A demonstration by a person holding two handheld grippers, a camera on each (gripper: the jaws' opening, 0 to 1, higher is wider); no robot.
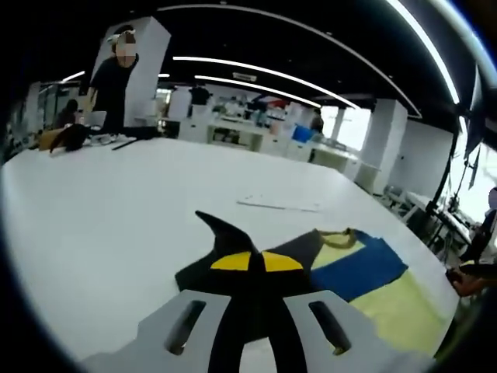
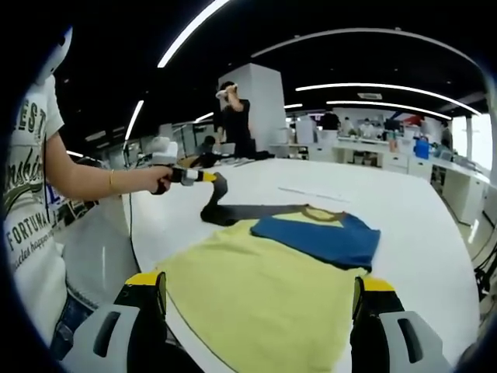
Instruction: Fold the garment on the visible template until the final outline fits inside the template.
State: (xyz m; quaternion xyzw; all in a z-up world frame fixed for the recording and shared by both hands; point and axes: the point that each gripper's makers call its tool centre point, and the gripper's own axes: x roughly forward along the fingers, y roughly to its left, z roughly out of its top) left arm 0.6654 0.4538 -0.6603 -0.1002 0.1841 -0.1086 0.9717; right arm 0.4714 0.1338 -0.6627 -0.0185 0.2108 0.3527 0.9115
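We hold the left claw clamped on the dark sleeve, lifting it off the white table. Our right claw hovers with its jaws wide apart just over the shirt. We judge the folding only partly done: the blue part is already turned over the yellow body, this sleeve is not yet laid in. We cannot make out a template.

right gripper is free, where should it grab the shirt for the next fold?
Probably the yellow hem edge of the garment, lying flat between the open right gripper jaws; come in low from the near side. The left gripper is shut on the dark sleeve, lifted at the far end, so the near hem is the free, unfolded edge.
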